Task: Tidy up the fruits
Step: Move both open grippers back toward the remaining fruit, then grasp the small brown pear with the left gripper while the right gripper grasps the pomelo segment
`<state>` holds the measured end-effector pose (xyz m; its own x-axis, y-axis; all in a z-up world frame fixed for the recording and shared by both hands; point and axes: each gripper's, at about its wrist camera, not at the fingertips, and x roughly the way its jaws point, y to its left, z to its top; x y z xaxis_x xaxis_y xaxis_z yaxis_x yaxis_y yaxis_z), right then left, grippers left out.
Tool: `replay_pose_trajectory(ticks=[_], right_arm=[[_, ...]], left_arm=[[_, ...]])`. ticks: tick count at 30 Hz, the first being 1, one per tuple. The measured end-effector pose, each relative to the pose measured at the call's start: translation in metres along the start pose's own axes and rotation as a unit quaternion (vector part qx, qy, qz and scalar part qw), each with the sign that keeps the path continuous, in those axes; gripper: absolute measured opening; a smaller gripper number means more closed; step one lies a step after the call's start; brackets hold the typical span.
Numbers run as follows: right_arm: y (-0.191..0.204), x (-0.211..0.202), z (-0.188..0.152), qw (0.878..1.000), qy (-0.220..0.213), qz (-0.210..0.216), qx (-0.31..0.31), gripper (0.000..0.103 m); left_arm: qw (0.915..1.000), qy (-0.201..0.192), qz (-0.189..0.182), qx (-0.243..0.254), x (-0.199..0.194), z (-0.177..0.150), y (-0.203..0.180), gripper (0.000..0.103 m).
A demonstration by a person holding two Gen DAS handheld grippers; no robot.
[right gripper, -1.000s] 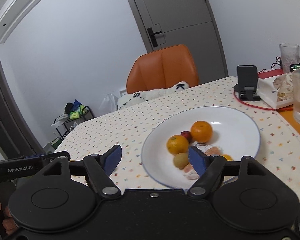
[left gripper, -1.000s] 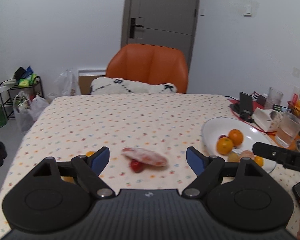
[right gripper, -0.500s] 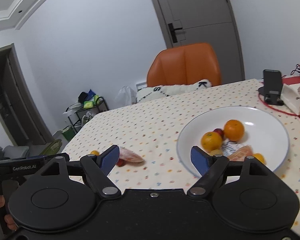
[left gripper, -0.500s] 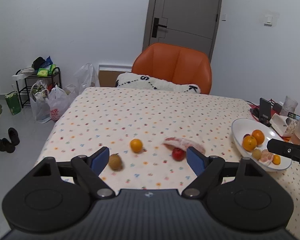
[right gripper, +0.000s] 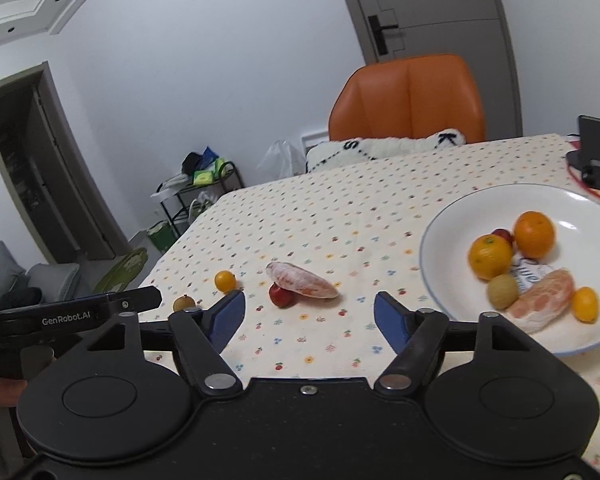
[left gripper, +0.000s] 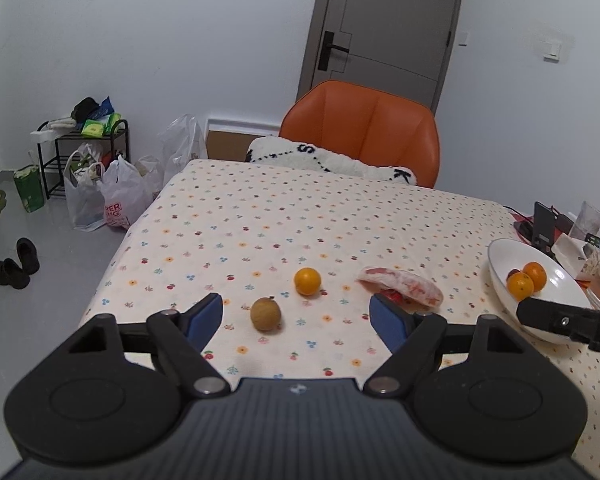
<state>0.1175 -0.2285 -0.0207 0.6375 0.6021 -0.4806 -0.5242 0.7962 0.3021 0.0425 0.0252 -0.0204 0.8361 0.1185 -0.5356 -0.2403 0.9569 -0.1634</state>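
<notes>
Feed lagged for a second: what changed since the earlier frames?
Both grippers pulled back from the table, left gripper and right gripper open and empty throughout. Nothing was picked up. The kiwi, small orange, pomelo segment and plate stayed put.

A cream tablecloth (left gripper: 300, 216) is dotted with small multicoloured flowers. On it lie a brown kiwi (left gripper: 265, 314), a small orange citrus (left gripper: 307, 280), a pink-white pomelo segment (left gripper: 402, 290) and a red fruit (right gripper: 281, 295). The plate (right gripper: 452, 216) is white with a blue rim; the chair (left gripper: 360, 128) is orange.
</notes>
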Motion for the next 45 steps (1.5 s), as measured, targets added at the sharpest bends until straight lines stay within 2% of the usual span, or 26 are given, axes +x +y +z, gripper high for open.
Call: replay_pose_trajectory(ticks=[2, 6, 20, 22, 24, 35, 38, 45], right_arm=[[0.001, 0.007, 0.001, 1.000, 0.002, 0.004, 0.000, 0.066], [0.003, 0.021, 0.003, 1.000, 0.012, 0.010, -0.003, 0.062], [0.002, 0.060, 0.014, 0.999, 0.021, 0.013, -0.029, 0.062], [0.002, 0.066, 0.016, 0.999, 0.023, 0.015, -0.033, 0.062], [0.002, 0.073, 0.017, 0.999, 0.026, 0.017, -0.034, 0.062], [0.007, 0.104, 0.012, 0.996, 0.061, 0.029, -0.057, 0.062], [0.007, 0.104, 0.009, 0.995, 0.066, 0.027, -0.064, 0.058], [0.002, 0.092, 0.005, 0.994, 0.075, 0.044, -0.069, 0.027]], left_arm=[[1.0000, 0.001, 0.001, 0.000, 0.005, 0.000, 0.003, 0.078], [0.9999, 0.012, 0.002, -0.007, 0.018, 0.000, 0.008, 0.068], [0.9993, 0.034, 0.011, -0.011, 0.057, -0.002, 0.016, 0.038], [0.9990, 0.040, 0.014, -0.012, 0.062, -0.003, 0.018, 0.027], [0.9988, 0.045, 0.013, -0.010, 0.066, -0.003, 0.020, 0.022], [0.9992, 0.037, 0.010, -0.008, 0.065, 0.001, 0.018, 0.022], [0.9993, 0.036, 0.010, -0.006, 0.064, 0.002, 0.016, 0.022], [0.9994, 0.030, 0.014, -0.004, 0.055, 0.004, 0.012, 0.022]])
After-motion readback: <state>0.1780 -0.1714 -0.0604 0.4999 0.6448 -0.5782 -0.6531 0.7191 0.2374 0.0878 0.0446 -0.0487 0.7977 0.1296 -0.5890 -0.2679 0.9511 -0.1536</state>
